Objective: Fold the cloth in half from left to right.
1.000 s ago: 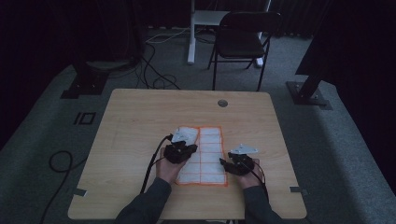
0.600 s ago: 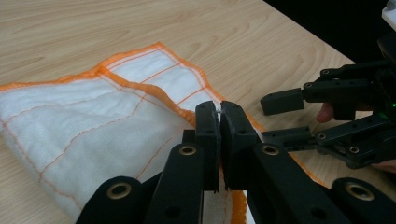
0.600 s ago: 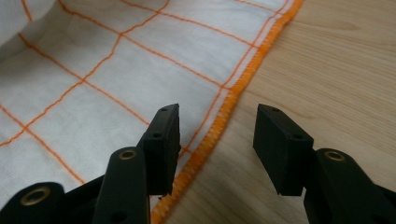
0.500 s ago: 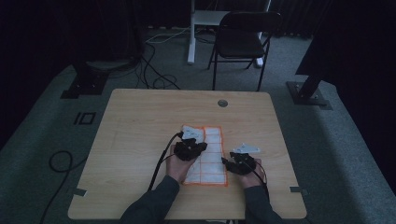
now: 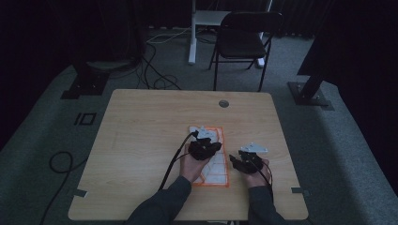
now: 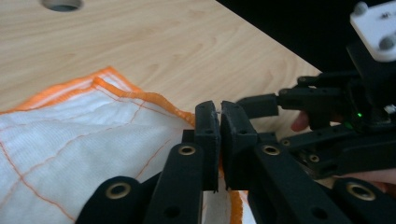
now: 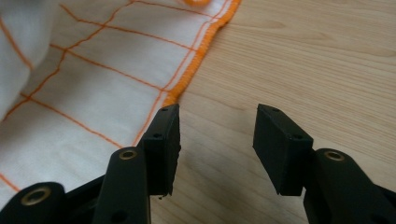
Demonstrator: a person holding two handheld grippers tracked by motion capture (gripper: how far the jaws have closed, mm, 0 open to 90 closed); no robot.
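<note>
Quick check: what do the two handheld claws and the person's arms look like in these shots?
Both are black. The left claw and right claw each carry a pale grey three-cornered plate on top and trail a black cable. Close up, the left claw has blocky matte pads on links with brass-ringed pivots; the right claw matches. The sleeves are dark grey.

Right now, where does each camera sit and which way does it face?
High view: above the person's side, facing forward and down on the table; forearms, both grippers.
Left gripper view: rides the left gripper, jaws pinched on the cloth; right gripper beyond.
Right gripper view: on the right gripper, jaws apart over wood.
All share the cloth.
</note>
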